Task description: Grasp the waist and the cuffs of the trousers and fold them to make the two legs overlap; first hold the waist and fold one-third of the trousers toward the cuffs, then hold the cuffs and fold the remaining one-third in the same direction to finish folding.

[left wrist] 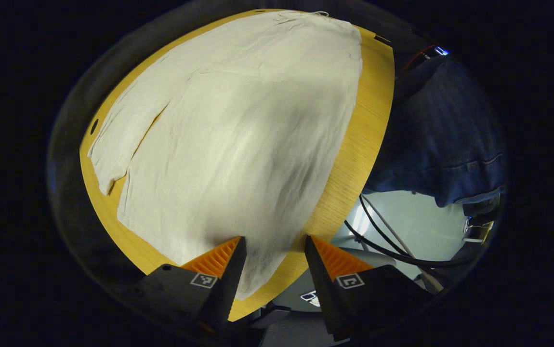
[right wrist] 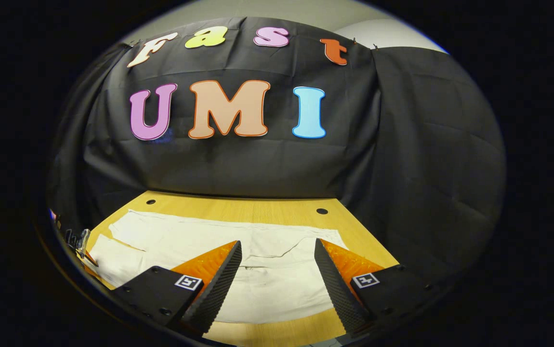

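Across the yellow wooden worktop [left wrist: 354,159] lie the cream-white cloth trousers [left wrist: 238,144], spread flat (two legs slightly parted), reaching toward its edges. Left tool [left wrist: 275,250] hovers above the trousers at one end, fingers apart, gripping nothing. Right tool [right wrist: 277,255] hangs over the trousers near the front edge, fingers likewise apart and empty.

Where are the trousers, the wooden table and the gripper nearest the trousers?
trousers [left wrist: 238,144], left gripper view, middle of the cloth.
wooden table [left wrist: 354,159], left gripper view, bare strip beside the cloth.
left gripper [left wrist: 274,255], left gripper view, midway between its open fingertips.
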